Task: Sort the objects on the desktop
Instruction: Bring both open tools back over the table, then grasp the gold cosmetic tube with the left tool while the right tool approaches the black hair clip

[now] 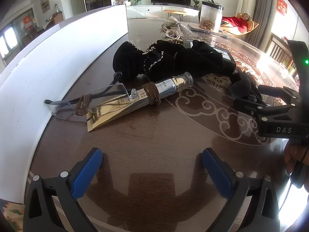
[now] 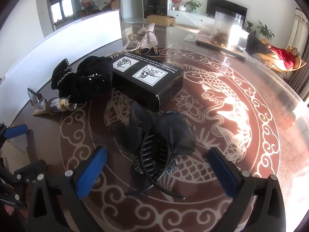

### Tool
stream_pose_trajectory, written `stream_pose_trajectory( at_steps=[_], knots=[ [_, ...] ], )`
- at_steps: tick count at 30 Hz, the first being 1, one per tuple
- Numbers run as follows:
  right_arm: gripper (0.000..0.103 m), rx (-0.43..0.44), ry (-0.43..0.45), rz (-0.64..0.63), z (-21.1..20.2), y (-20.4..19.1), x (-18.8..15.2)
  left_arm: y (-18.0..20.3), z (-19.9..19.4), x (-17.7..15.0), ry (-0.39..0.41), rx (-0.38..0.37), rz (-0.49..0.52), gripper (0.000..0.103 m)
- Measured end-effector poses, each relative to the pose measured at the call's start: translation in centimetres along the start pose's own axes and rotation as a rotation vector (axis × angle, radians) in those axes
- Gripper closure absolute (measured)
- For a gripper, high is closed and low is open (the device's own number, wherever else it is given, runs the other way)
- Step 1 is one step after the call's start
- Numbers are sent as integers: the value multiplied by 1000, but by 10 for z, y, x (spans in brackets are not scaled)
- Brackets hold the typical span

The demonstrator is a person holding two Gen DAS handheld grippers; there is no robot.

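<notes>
My left gripper is open and empty over bare table. Ahead of it lie a gold and silver tube wrapped with brown hair ties, clear glasses and a black velvet bow. My right gripper is open, its blue pads on either side of a black mesh bow hair clip, not touching it. The clip also shows in the left wrist view between the right gripper's fingers. A black box and the velvet bow lie beyond.
A white board stands along the table's left side. Sparkly silver bows and jewelled pieces lie at the back. A clear jar on a tray stands at the far right. The glass tabletop shows a fish pattern.
</notes>
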State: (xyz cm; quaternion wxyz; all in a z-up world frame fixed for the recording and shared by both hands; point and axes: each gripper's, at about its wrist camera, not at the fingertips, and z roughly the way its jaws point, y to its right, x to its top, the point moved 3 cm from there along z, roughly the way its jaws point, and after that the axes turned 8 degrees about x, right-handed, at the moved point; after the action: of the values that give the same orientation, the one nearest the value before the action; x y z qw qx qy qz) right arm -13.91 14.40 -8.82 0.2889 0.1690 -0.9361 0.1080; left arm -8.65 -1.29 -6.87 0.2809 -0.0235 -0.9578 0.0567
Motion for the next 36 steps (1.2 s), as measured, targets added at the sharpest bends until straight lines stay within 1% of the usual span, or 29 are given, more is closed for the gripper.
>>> stream_pose_trajectory(
  at_steps=[36],
  knots=[
    [0,0,0,0,0,0,0,-1,0,2,1,5,-9,0]
  ],
)
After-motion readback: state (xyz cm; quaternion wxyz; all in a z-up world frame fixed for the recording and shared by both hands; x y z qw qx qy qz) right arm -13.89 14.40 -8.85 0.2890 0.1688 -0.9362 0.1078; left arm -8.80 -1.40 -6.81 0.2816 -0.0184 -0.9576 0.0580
